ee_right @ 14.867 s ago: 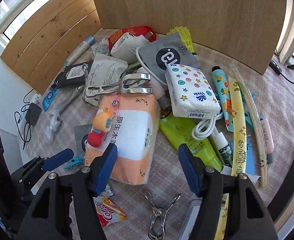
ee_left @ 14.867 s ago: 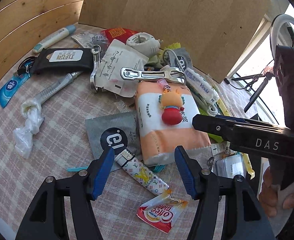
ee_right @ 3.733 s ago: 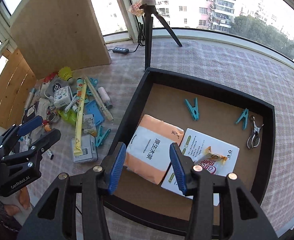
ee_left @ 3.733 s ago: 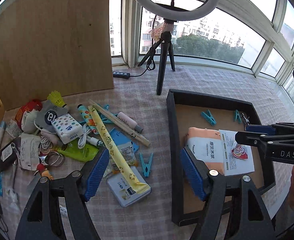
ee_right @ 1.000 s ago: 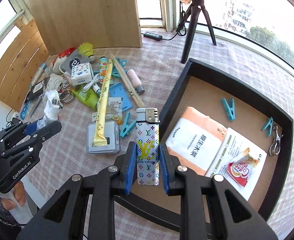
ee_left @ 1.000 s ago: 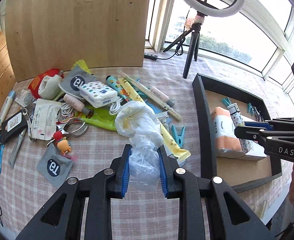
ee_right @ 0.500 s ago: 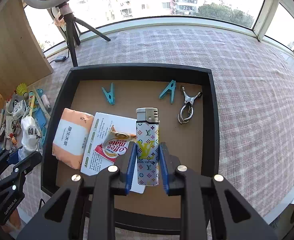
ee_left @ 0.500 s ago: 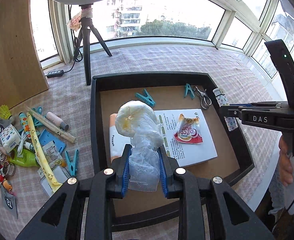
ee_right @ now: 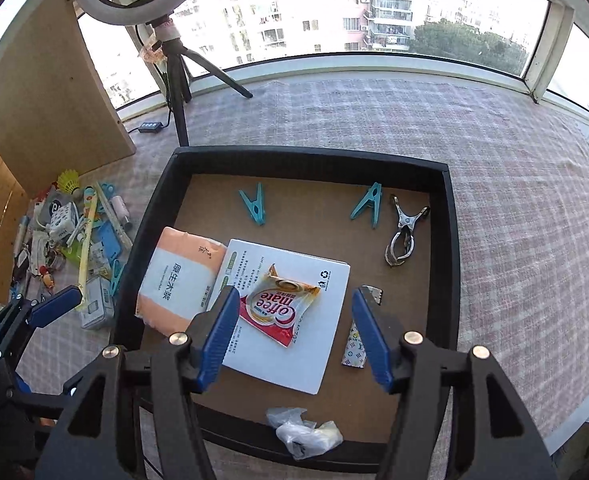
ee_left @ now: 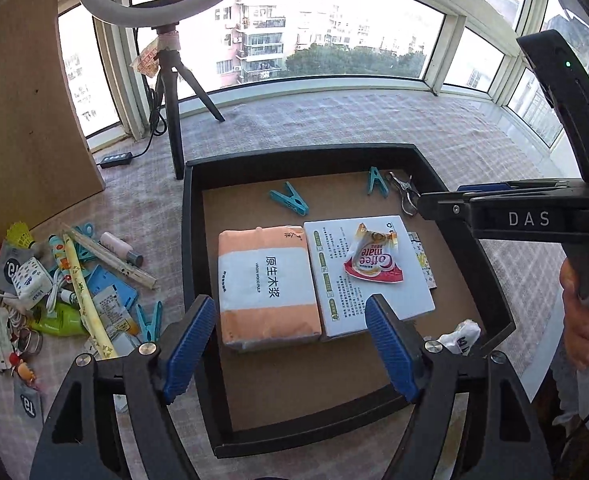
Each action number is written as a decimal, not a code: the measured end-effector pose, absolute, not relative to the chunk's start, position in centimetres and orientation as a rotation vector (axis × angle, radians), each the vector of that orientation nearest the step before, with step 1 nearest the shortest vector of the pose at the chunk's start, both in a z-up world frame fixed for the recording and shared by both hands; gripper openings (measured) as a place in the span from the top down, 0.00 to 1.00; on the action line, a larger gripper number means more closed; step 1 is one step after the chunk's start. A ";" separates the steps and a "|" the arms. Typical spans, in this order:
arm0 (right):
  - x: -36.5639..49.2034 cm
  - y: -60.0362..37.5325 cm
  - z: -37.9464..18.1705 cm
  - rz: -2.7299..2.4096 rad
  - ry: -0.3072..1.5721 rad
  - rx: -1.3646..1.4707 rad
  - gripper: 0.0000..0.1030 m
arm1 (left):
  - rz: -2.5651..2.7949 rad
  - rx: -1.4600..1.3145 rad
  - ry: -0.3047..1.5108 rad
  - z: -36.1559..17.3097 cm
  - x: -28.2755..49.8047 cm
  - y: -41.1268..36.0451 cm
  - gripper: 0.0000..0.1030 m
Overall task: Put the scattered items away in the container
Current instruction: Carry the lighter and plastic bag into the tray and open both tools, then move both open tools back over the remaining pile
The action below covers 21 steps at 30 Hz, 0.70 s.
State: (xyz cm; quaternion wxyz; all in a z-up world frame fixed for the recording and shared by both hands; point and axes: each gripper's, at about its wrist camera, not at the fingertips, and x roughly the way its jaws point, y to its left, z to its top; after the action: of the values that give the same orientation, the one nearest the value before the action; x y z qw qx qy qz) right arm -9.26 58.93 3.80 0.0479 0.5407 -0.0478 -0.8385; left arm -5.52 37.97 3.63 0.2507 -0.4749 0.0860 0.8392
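right wrist: lighter flat in tray, cap pointing away; both fingers opening, empty.

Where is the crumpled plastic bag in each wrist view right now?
Left wrist: plastic bag lies low right in the tray, partly hidden behind the left claw's right finger.
Right wrist: plastic bag lies bottom centre, against the tray's near wall, below the right claw.
Shared landmark: the Coffee mate sachet on the white box.
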 end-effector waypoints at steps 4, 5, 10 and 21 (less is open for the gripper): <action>-10.2 55.1 3.9 -2.478 -0.130 1.626 0.44 | 2.361 -1.311 0.216 3.4 -6.3 33.7 0.26; -10.5 53.9 4.0 -2.455 -0.115 1.618 0.44 | 2.382 -1.323 0.207 3.3 -6.6 32.4 0.27; -12.0 47.1 4.1 -2.349 -0.025 1.569 0.44 | 2.492 -1.418 0.117 2.1 -8.1 24.0 0.27; -14.4 33.7 1.9 -2.118 0.126 1.568 0.44 | 2.586 -1.626 0.014 -1.9 -8.9 7.2 0.28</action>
State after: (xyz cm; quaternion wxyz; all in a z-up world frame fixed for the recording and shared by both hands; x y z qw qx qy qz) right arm -14.44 33.67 1.94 0.2489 0.5756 0.0462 -0.7776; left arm -8.93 7.20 -1.86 0.0434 -0.5319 0.0047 0.8457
